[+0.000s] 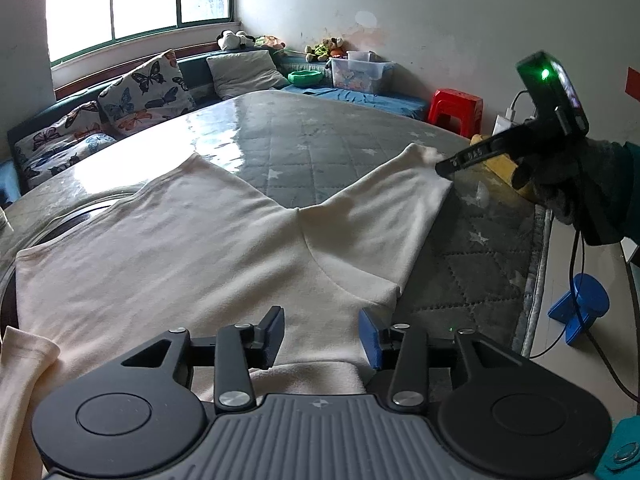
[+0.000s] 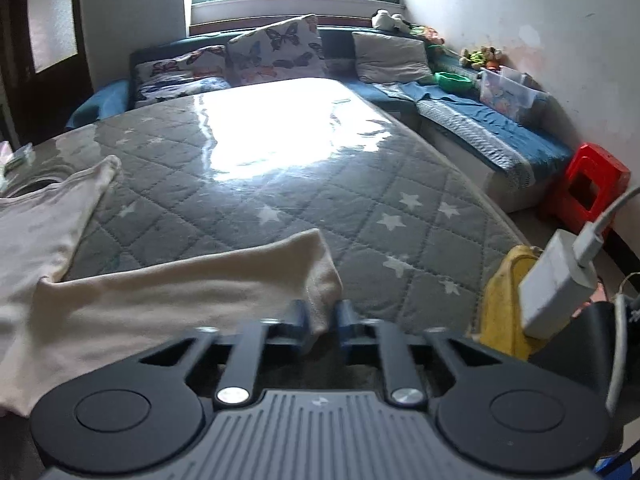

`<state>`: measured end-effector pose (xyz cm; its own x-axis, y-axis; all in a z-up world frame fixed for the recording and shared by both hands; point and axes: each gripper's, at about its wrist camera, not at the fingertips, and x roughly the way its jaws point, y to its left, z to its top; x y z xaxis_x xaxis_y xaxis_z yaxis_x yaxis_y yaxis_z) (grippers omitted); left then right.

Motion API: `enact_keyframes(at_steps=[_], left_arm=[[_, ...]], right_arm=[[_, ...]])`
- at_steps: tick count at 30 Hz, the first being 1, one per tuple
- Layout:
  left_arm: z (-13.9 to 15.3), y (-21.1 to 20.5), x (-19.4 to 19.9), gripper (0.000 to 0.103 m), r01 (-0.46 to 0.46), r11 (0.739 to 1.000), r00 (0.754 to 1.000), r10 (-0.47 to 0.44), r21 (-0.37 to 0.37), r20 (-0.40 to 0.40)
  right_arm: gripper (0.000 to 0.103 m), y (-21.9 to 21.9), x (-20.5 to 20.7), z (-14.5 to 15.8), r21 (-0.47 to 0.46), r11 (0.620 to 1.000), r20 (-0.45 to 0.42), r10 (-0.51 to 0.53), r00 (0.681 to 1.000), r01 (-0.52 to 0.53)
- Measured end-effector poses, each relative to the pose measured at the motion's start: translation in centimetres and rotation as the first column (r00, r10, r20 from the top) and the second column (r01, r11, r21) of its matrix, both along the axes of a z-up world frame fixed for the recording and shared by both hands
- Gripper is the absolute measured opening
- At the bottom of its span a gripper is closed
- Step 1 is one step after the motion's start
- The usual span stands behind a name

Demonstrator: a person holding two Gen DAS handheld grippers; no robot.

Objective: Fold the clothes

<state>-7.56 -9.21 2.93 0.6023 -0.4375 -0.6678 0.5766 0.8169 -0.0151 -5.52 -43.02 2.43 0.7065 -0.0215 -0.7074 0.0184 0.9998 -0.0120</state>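
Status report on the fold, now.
Left tool open over the cream knit garment. Right tool shut on its leg cuff. Grey star-quilted mattress ahead shows no obstacle.

Cream long-sleeved shirt [image 1: 192, 248] lies spread flat on the mattress [image 1: 340, 148].

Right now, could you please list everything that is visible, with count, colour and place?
cream long-sleeved top: one, spread on mattress
grey star-quilted mattress: one, under top
butterfly-print pillows: several, white, behind mattress
grey cushion: one, beside pillows
green bowl: one, blue bench
clear plastic boxes: two, bench
soft toys: several, by wall
red plastic stool: one, floor
left gripper: black, open over top
right gripper: black, shut on sleeve cuff
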Motion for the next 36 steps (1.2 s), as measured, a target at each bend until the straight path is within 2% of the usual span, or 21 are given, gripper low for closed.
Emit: enact_keyframes(at_steps=[5,10,15,19,25,32,34,36], left_arm=[[-0.1,0.0,0.0,0.044,-0.001,1.000,1.000,0.001,0.004,-0.001],[-0.2,0.1,-0.2,0.044,-0.006,1.000,1.000,0.006,0.007,0.001],[0.2,1.1,-0.7,0.044,-0.030,1.000,0.999,0.030,-0.008,0.014],[0.7,2.7,-1.4,0.045,-0.077,0.997,0.997,0.078,-0.024,0.028],[1.0,6.0,-2.9,0.046,-0.172,0.984,0.984,0.173,-0.042,0.039],[0.9,9.7,-4.6,0.046,-0.282,0.957,0.958,0.284,-0.064,0.029],[1.0,10.4,-5.0,0.046,-0.305,0.950,0.951,0.308,-0.059,0.036],[1.1,11.1,-5.5,0.046,-0.327,0.944,0.943,0.330,-0.049,0.048]], right_arm=[[0.007,0.8,-0.8,2.4,0.056,0.997,0.060,0.050,0.997,-0.053],[0.007,2.5,-1.9,7.3,0.149,0.970,0.155,0.170,0.973,-0.193],[0.007,6.8,-2.3,12.0,0.172,0.907,0.231,0.343,0.911,-0.385],[0.007,11.3,-2.3,13.7,0.166,0.839,0.247,0.474,0.845,-0.519],[0.007,19.2,-2.4,13.8,0.124,0.728,0.219,0.643,0.734,-0.674],[0.009,26.3,-3.0,8.9,0.141,0.630,0.087,0.760,0.644,-0.764],[0.016,27.3,-3.4,7.4,0.165,0.606,0.057,0.782,0.621,-0.779],[0.016,27.9,-3.9,6.3,0.184,0.584,0.036,0.800,0.599,-0.791]])
